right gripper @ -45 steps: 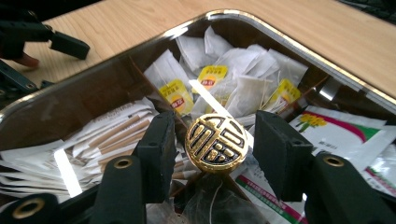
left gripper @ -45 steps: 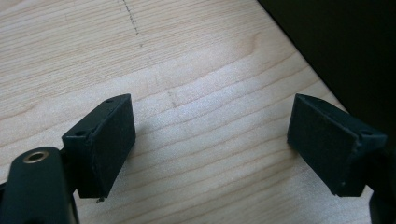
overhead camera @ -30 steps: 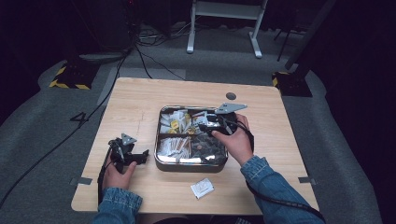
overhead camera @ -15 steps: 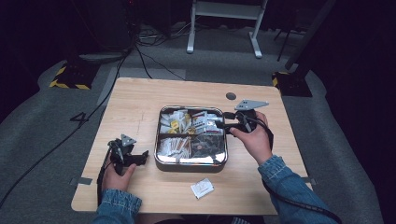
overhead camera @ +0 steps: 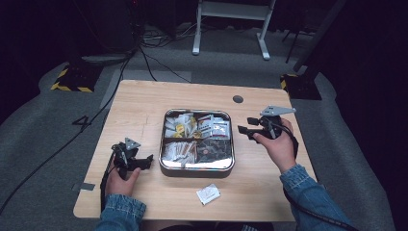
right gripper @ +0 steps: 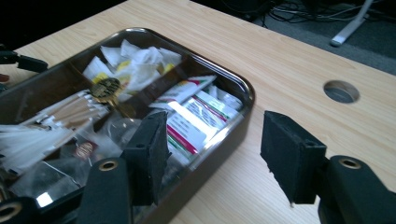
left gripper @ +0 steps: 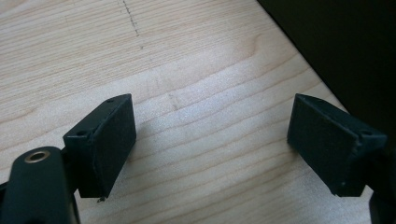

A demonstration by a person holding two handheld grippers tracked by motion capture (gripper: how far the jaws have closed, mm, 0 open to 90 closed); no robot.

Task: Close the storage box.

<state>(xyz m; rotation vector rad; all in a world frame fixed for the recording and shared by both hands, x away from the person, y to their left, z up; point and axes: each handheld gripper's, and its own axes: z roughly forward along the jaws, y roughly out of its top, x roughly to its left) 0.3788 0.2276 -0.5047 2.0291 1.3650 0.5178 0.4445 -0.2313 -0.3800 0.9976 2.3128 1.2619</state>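
Right tongs (right gripper: 212, 154) empty, tray (right gripper: 243, 100) contents perhaps sachets

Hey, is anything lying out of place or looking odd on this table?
One thing: a small white packet lies alone on the table, near its front edge, outside the tray where the other packets sit sorted in compartments. It lies a little askew. Nothing looks spilled or damaged.

Large digit "4" marked on the grey floor (overhead camera: 82, 122), left of the table (overhead camera: 144, 101). Printed packets (right gripper: 196, 116) in the tin (overhead camera: 231, 144), print too blurred to read. Yellow-black hazard stripes (overhead camera: 72, 82) on the floor, no words
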